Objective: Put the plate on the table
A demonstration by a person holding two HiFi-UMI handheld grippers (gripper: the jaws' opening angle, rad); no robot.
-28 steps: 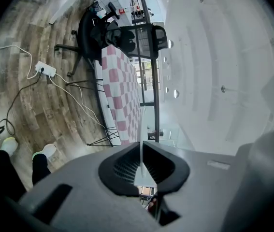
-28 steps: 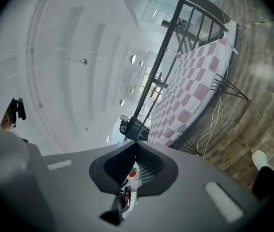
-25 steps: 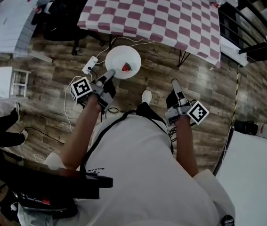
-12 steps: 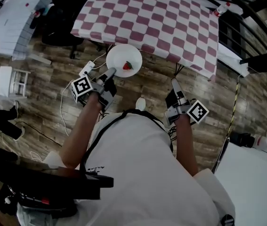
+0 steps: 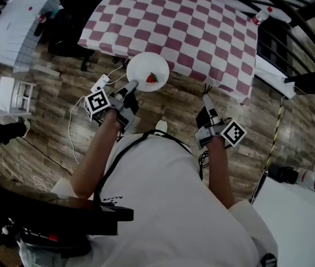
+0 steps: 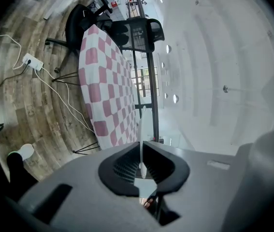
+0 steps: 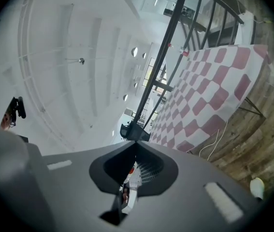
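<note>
a: far left, a power strip (image 5: pixel 99 84) and loose cords lie on the floor (image 5: pixel 51 121) by the feet. trip risk, i'd judge.
b: and the plate?
a: left tool (image 5: pixel 130 87) is pinched nearly closed on the near rim of the plate (image 5: pixel 146 67). the plate is in the air at the near edge of the worktop (image 5: pixel 190 21), not set down.
b: what could go wrong?
a: it's a thin one-sided rim grip. any dip and the plate may pivot or slip, and the red bit of food (image 5: pixel 152 78) would slide off. the hanging cloth (image 5: pixel 110 40) could also snag the underside.
b: right side?
a: right tool (image 5: pixel 206 99) has its jaws together on nothing, well apart from the plate.
b: surfaces?
a: the floor is glossy wood-grain planks. the plate is round, white, smooth and shallow. the cloth is soft, in red-and-white checks, draping over the edge.
</note>
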